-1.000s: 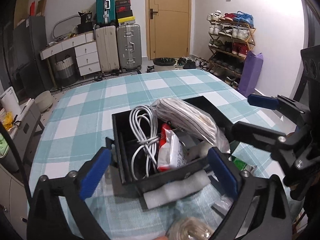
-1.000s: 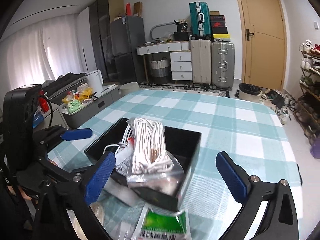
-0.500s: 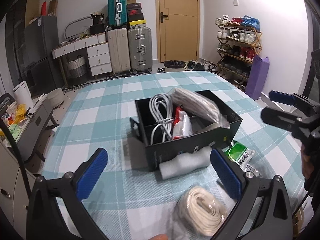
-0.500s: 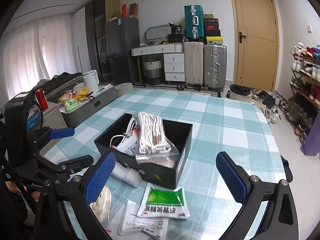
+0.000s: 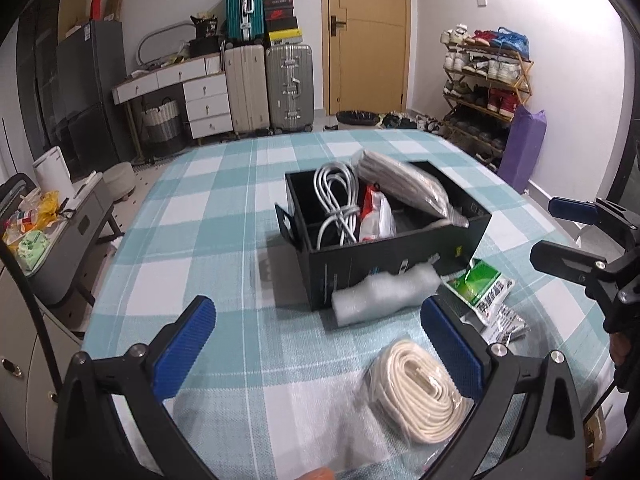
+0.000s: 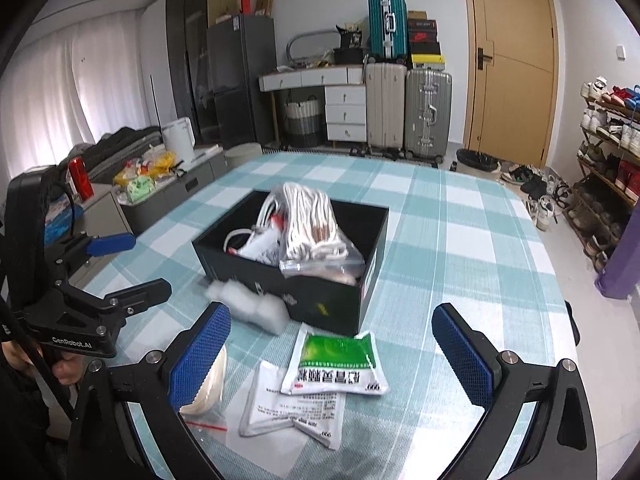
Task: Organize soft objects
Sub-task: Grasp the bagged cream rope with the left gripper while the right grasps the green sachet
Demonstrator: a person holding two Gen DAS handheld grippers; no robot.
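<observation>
Centrally on the checked surface (image 5: 192, 216) sat a black box (image 5: 384, 256), its inside holding a coiled white cable (image 5: 334, 196) at the left, a red-and-white packet (image 5: 374, 220) beside it, and a bagged bundle of white rope (image 6: 310, 220) leaning over the right part and poking above the rim. Just outside the box's near wall lay a roll of white foam (image 5: 384, 294), touching it. Near that, a green sachet (image 6: 336, 364) overlapped a white sachet (image 6: 292, 404), both flat on the surface. A bagged coil of cream rope (image 5: 424, 396) lay closest of all, just inside the right finger of the left gripper (image 5: 320, 344), whose jaws were spread wide and grasped nothing. The right gripper (image 6: 332, 348) hung over the two sachets, jaws likewise released and apart, with the green sachet lying between its fingers and the box just beyond
</observation>
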